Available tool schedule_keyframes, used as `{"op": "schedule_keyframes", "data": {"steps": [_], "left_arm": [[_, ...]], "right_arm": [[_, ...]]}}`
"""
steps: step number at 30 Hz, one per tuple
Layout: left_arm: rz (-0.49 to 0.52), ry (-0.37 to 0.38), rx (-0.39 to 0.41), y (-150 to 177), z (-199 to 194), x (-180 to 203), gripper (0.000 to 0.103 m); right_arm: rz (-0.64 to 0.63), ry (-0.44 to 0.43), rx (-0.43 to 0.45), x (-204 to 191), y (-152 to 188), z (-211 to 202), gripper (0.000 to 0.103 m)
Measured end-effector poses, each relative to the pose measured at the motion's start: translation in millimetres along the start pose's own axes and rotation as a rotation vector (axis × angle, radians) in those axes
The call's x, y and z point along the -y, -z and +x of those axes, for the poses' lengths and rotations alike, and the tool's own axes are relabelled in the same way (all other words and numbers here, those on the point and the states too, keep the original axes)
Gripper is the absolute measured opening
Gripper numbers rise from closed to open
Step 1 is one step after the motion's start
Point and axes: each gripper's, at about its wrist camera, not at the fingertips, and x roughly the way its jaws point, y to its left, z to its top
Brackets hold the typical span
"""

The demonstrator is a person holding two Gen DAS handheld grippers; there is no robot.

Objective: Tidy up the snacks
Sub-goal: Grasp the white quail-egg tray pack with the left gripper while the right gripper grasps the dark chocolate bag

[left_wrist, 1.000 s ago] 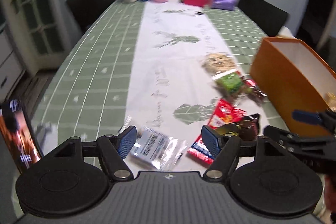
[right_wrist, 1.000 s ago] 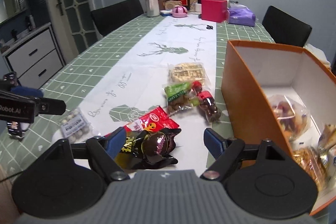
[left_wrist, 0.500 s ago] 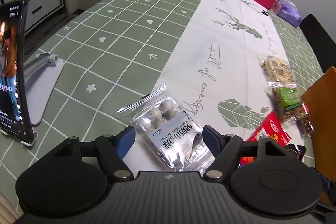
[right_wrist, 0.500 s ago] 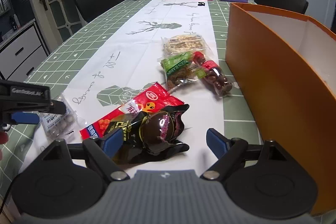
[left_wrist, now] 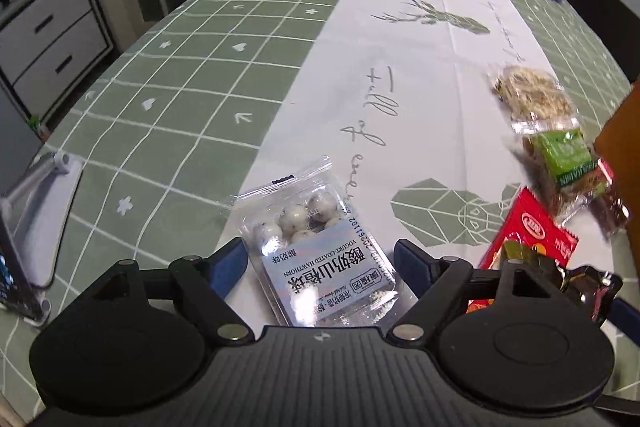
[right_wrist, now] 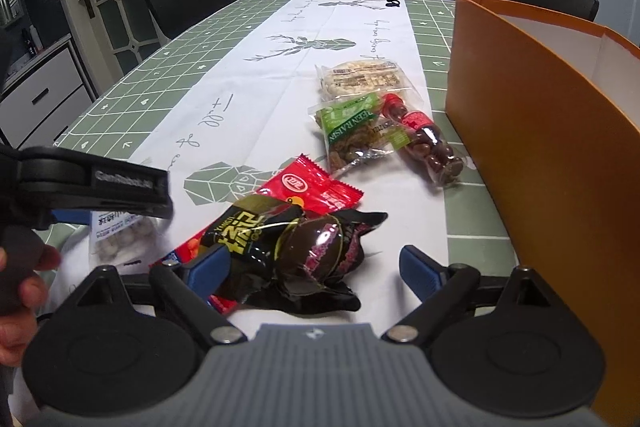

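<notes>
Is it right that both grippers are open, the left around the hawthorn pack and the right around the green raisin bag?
Not quite. The right gripper is open around the black pouch, per the right wrist view; the raisin bag lies farther off. The left gripper is open around the hawthorn pack.

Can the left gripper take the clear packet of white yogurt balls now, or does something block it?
Probably yes. The left gripper is open, and the yogurt ball packet lies flat between its fingers on the table runner. Nothing covers the packet; the red packet lies apart.
</notes>
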Motion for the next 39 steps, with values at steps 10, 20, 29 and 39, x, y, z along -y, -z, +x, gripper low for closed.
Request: {"op": "schedule_keyframes", "data": {"steps": [10,20,29,39], "left_arm": [[0.145,0.113,-0.006,6,-6,-3,0.09],[0.371,0.291,0.002,25,-20,17,0.086],[0.255,0.231,-0.02,22,-20,14,0.091],[0.256,0.178,-0.011,24,-20,18,0.093]], "right_arm": [[-0.074,0.022,0.019,4,4,-9,0.049],[-0.108,0.122,-0.025,22,18,-17,0.05],[0.028,0.106,0.112,29,-4,-32,0.071],[-0.1,0.032,0.164,5,-6,-28,0.076]]}}
